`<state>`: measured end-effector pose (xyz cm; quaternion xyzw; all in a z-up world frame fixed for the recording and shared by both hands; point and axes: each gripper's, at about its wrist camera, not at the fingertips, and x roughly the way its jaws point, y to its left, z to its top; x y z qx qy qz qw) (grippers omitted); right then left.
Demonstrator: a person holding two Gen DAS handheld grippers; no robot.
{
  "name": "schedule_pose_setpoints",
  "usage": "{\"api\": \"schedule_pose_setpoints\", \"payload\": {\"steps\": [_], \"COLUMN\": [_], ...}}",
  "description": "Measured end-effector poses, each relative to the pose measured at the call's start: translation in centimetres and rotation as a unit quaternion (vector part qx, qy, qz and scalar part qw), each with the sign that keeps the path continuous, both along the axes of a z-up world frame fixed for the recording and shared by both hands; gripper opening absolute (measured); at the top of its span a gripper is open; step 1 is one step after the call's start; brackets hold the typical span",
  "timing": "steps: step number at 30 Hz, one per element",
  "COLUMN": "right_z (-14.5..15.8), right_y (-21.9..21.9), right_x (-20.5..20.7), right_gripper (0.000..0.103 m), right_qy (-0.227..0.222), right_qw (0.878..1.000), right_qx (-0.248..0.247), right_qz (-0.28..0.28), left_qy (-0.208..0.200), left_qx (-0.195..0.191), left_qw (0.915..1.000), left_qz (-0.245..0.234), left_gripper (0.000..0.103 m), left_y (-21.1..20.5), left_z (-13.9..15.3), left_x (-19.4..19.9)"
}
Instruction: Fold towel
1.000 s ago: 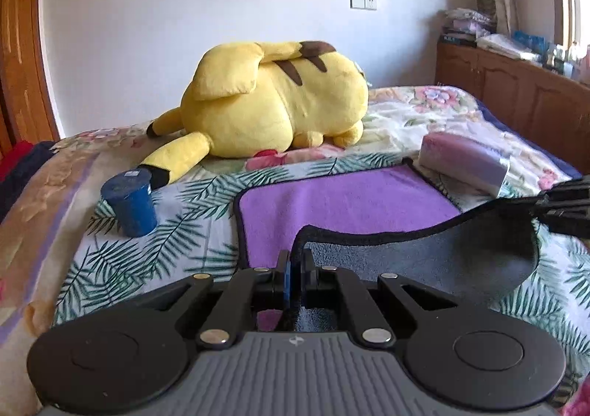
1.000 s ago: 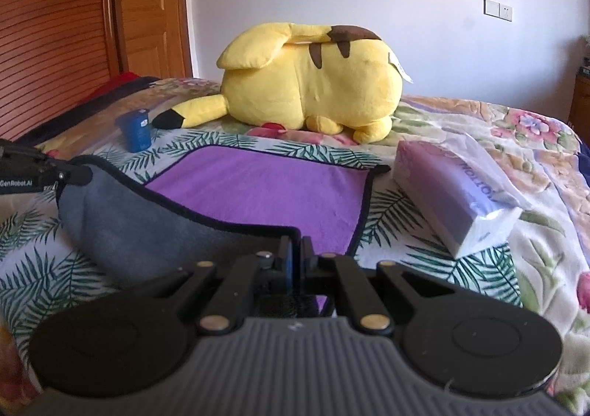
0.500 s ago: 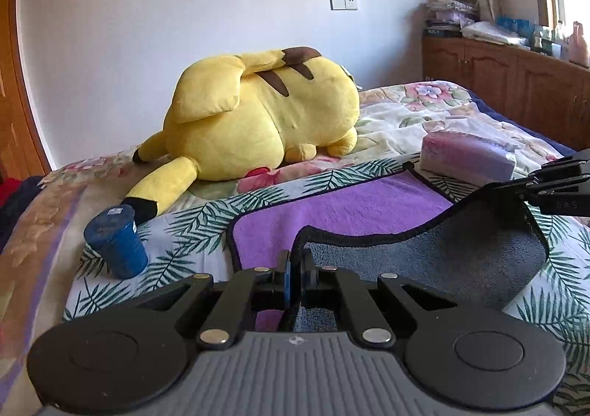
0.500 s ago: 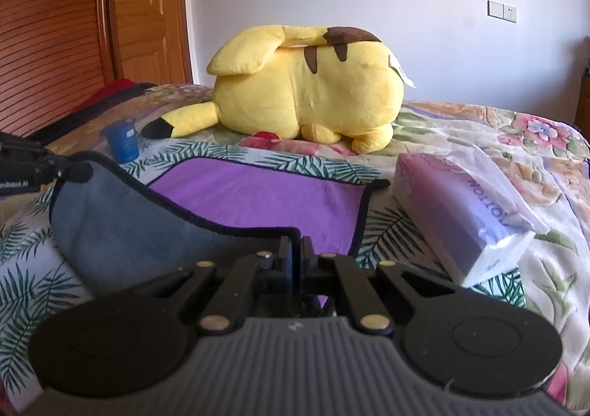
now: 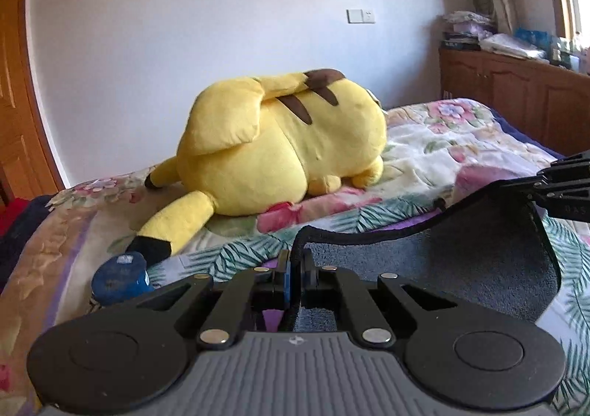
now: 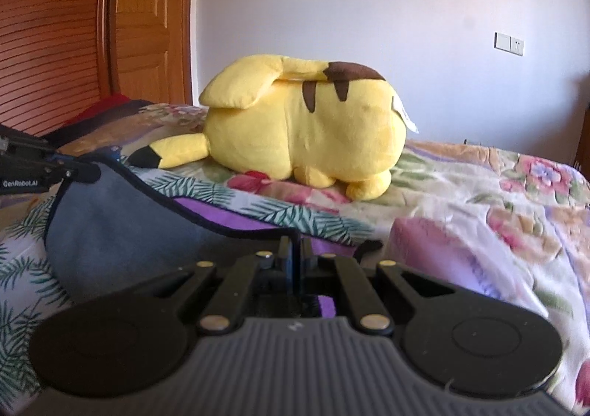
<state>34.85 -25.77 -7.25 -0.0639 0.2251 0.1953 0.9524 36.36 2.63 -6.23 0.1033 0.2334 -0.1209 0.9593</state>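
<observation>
The towel (image 5: 424,261) is purple on top and grey underneath, with a dark hem, and lies on the floral bedspread. Its near edge is lifted and carried over the purple part, so the grey underside (image 6: 121,228) faces me. My left gripper (image 5: 293,261) is shut on the towel's near left corner. My right gripper (image 6: 295,250) is shut on the near right corner. Each gripper shows in the other's view, the right one (image 5: 560,191) at the right edge and the left one (image 6: 40,169) at the left edge. A strip of purple (image 6: 228,220) still shows beyond the fold.
A big yellow plush toy (image 5: 280,154) lies just beyond the towel. A blue cup (image 5: 120,281) stands at the left. A pink tissue pack (image 6: 453,254) lies at the right. A wooden cabinet (image 5: 516,91) is at the far right, wooden doors (image 6: 92,21) at the left.
Both grippers have moved forward and lower toward the plush toy, carrying the towel's near edge over the purple side. Much less purple shows now.
</observation>
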Motion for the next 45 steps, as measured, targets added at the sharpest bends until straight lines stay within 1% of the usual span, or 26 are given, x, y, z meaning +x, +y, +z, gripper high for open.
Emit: {"api": "schedule_pose_setpoints", "payload": {"steps": [10, 17, 25, 30, 33, 34, 36, 37, 38, 39, 40, 41, 42, 43, 44, 45], "right_z": [0.5, 0.3, -1.8, -3.4, -4.3, -4.4, -4.6, -4.6, -4.6, -4.6, -4.7, -4.6, -4.6, -4.7, -4.7, -4.6], "right_y": [0.5, 1.3, 1.6, 1.5, 1.4, 1.4, 1.4, 1.4, 1.4, 1.5, 1.5, 1.5, 1.4, 1.4, 1.4, 1.5], "right_x": [2.9, 4.8, 7.0, 7.9, 8.3, 8.3, 8.2, 8.2, 8.3, 8.2, 8.2, 8.2, 8.2, 8.3, 8.2, 8.1], "right_gripper": [0.004, 0.004, 0.004, 0.004, 0.004, 0.004, 0.005, 0.005, 0.005, 0.008, 0.015, 0.02, 0.034, 0.044, 0.046, 0.047], "right_qy": [-0.026, -0.046, -0.043, -0.024, -0.012, -0.014, -0.016, -0.014, -0.013, -0.013, -0.013, -0.013, -0.012, -0.009, -0.007, -0.009], "right_qw": [0.999, 0.998, 0.997, 0.997, 0.998, 0.998, 0.997, 0.997, 0.997, 0.997, 0.997, 0.997, 0.998, 0.998, 0.998, 0.998], "right_qx": [-0.023, -0.044, -0.062, -0.064, -0.061, -0.062, -0.065, -0.064, -0.064, -0.064, -0.065, -0.064, -0.061, -0.058, -0.057, -0.057], "right_qz": [-0.012, -0.02, -0.029, -0.031, -0.031, -0.03, -0.031, -0.029, -0.029, -0.029, -0.031, -0.032, -0.031, -0.029, -0.03, -0.03], "left_qy": [-0.025, -0.035, -0.016, 0.007, 0.017, 0.021, 0.028, 0.031, 0.032, 0.032, 0.034, 0.035, 0.037, 0.038, 0.039, 0.039], "left_qx": [0.001, 0.011, 0.012, 0.019, 0.016, 0.014, 0.011, 0.013, 0.016, 0.019, 0.021, 0.022, 0.022, 0.022, 0.023, 0.024], "left_qw": [0.9996, 0.9989, 0.9988, 0.9988, 0.9987, 0.9985, 0.9983, 0.9981, 0.9979, 0.9979, 0.9978, 0.9977, 0.9976, 0.9976, 0.9977, 0.9976], "left_qz": [0.016, 0.029, 0.046, 0.045, 0.046, 0.049, 0.051, 0.052, 0.054, 0.054, 0.052, 0.054, 0.055, 0.053, 0.051, 0.053], "left_gripper": [0.005, 0.005, 0.005, 0.005, 0.007, 0.008, 0.009, 0.012, 0.019, 0.025, 0.037, 0.046, 0.048, 0.05, 0.057, 0.061], "left_y": [-0.4, -0.5, 0.0, -0.5, -0.6, -0.5, -0.4, -0.3, -0.4, -0.4, -0.5, -0.6, -0.6, -0.6, -0.7, -0.7], "left_z": [0.5, -0.4, -3.3, -5.1, -5.7, -5.8, -6.0, -6.1, -6.2, -6.2, -6.3, -6.3, -6.3, -6.3, -6.4, -6.4], "left_x": [2.9, 5.3, 7.9, 8.9, 9.2, 9.3, 9.5, 9.5, 9.5, 9.4, 9.4, 9.3, 9.2, 9.2, 9.1, 9.0]}}
